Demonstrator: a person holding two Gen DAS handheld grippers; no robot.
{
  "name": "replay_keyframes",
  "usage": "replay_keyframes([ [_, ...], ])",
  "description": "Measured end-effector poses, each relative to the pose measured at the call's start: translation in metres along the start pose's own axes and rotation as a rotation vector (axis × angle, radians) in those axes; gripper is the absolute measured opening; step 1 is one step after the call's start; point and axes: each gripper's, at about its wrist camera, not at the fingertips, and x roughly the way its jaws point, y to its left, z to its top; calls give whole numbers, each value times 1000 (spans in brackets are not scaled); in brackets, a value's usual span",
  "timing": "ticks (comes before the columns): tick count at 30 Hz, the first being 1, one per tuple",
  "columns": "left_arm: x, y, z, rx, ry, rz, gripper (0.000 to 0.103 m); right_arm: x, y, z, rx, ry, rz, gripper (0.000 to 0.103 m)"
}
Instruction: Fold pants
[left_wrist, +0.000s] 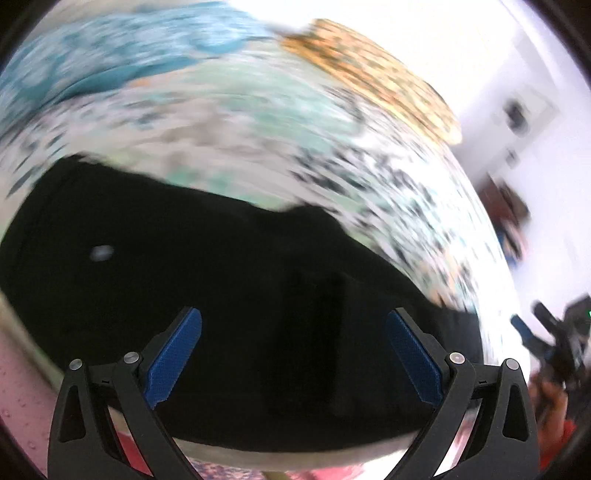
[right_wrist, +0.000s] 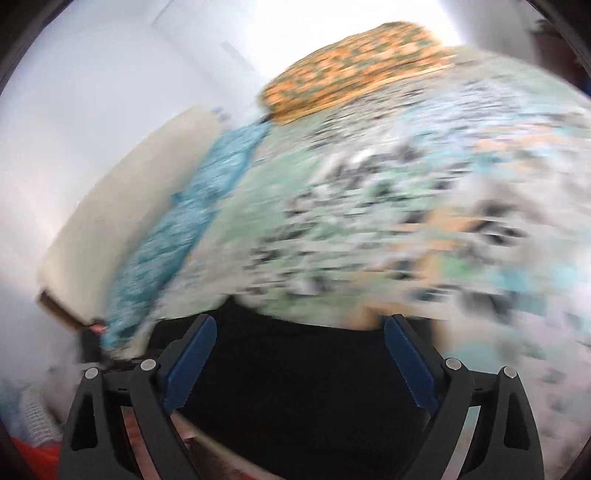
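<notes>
A: Pants (left_wrist: 229, 314), black, lie flat on the bed (left_wrist: 258, 140), just under both claws. Left claw (left_wrist: 293, 354) spread, nothing between its pads. Right claw (right_wrist: 300, 363) likewise spread and empty, cloth below it.

B: Step?

A: Judged: between folds. Neither claw grips cloth, both hang above it. Both views blurred, so edges are hard to read.

B: Next?

A: Probably pick a free edge or corner with each claw, pinch, then carry it across evenly. Which edge, I cannot tell.
</notes>
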Motion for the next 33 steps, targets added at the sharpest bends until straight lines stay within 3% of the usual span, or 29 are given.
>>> replay_keyframes([
  [3,14,-32,-12,129,41,29,100,-9,-31,-30,97,5,-47,92],
  [6,24,-43,-17,183,75,47,96,-14,-42,-29,196,18,-15,92],
  [9,28,-46,-20,204,91,56,88,-16,-32,-20,137,-16,-15,92],
  [14,26,-43,-24,201,91,73,88,-6,-12,-27,55,42,-28,92],
  [22,28,-31,-16,148,90,72,89,-5,-14,-33,58,50,-33,92],
  [33,6,20,2,-115,28,-3,90,-18,-33,-31,171,14,-28,92],
])
